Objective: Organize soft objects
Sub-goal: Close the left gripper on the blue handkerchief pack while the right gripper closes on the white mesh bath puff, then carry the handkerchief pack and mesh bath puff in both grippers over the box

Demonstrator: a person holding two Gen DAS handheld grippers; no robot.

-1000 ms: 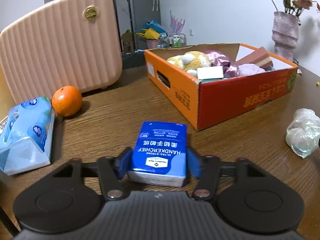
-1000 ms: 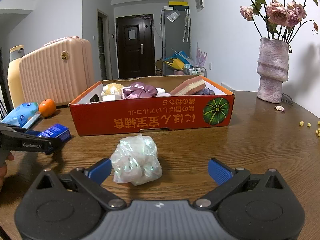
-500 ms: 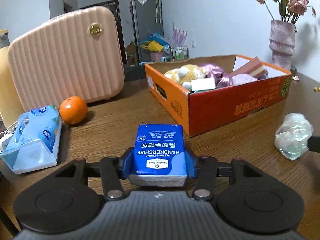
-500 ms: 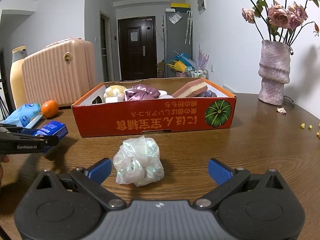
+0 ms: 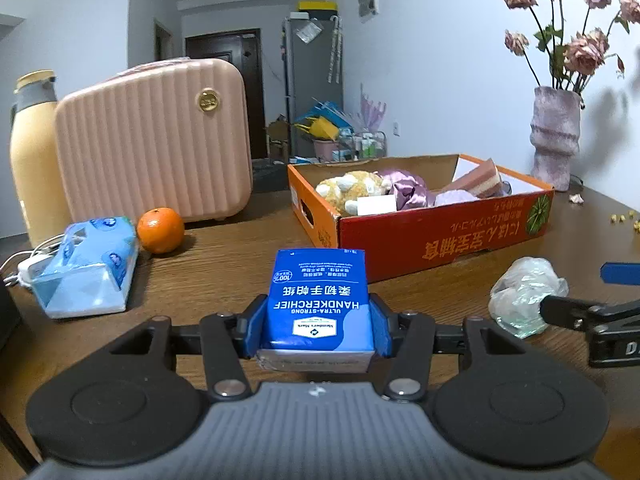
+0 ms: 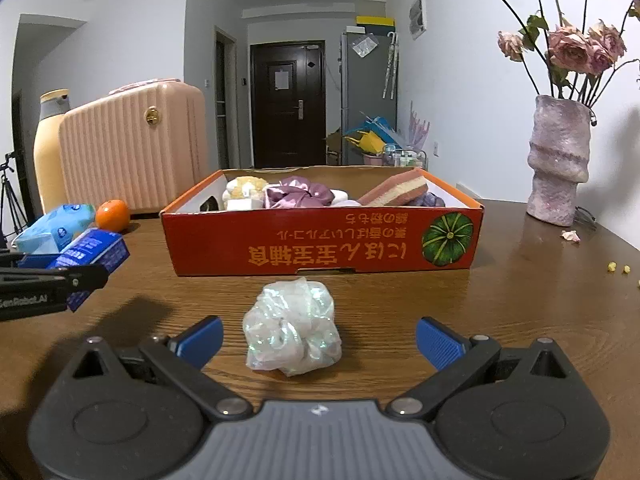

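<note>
My left gripper (image 5: 318, 330) is shut on a blue handkerchief tissue pack (image 5: 318, 300) and holds it above the table; the pack also shows in the right wrist view (image 6: 94, 252). My right gripper (image 6: 318, 340) is open, its blue pads on either side of an iridescent white scrunchie (image 6: 294, 328) that lies on the wooden table; the scrunchie also shows in the left wrist view (image 5: 526, 296). An orange cardboard box (image 6: 320, 244) behind it holds a plush toy (image 6: 244, 190), a purple scrunchie (image 6: 300, 196) and a pink sponge (image 6: 396, 192).
A pink ribbed case (image 5: 156, 140), a tan flask (image 5: 30, 152), an orange (image 5: 160, 230) and a light blue tissue pack (image 5: 86, 268) stand at the left. A vase of dried roses (image 6: 558, 164) stands at the right, with crumbs (image 6: 618, 268) near it.
My left gripper has shut on the blue tissue pack and lifted it off the table. My right gripper has edged closer to the white scrunchie and stayed open.
</note>
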